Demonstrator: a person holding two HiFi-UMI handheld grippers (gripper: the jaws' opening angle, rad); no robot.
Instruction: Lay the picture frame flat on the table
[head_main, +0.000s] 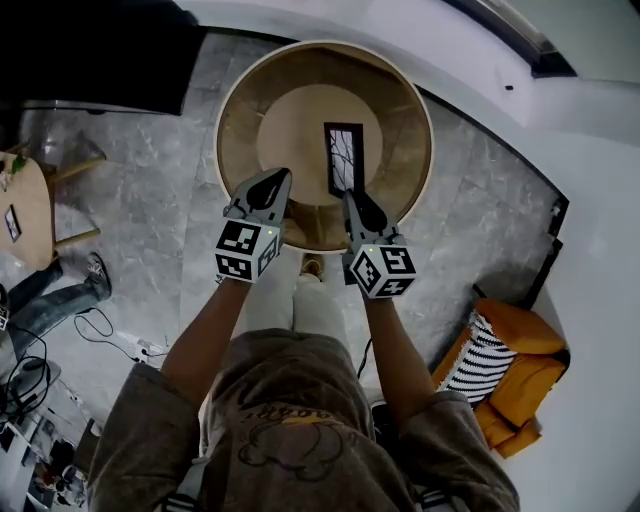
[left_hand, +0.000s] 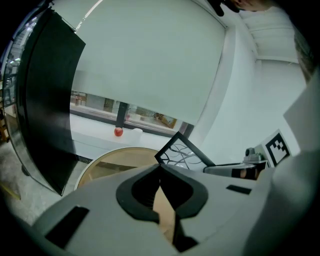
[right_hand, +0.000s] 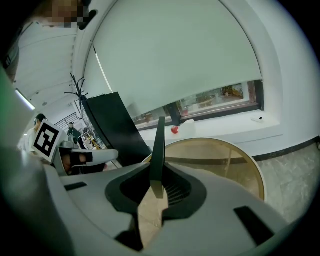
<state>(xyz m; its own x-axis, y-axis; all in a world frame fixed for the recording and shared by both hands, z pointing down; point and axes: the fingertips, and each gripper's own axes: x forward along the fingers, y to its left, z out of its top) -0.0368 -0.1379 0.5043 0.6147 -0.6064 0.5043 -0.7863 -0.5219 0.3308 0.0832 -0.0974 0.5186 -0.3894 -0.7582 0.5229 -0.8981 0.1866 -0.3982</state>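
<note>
A black picture frame (head_main: 344, 157) with a line drawing stands upright and edge-on over the round wooden table (head_main: 232, 100). My right gripper (head_main: 352, 197) is shut on its lower edge. In the right gripper view the frame (right_hand: 159, 145) rises as a thin dark strip from between the jaws of the right gripper (right_hand: 157, 182), above the table (right_hand: 257, 172). My left gripper (head_main: 270, 190) hovers beside it at the left, shut with nothing in it. In the left gripper view the left gripper (left_hand: 160, 169) points over the table (left_hand: 107, 162), with the frame (left_hand: 182, 152) tilted to the right.
A small red ball-like thing (left_hand: 118, 131) lies on the white window sill behind the table. A tall black panel (left_hand: 45, 100) stands at the left. On the marble floor an orange seat with a striped cushion (head_main: 505, 365) sits at the right and a small wooden table (head_main: 25, 210) at the far left.
</note>
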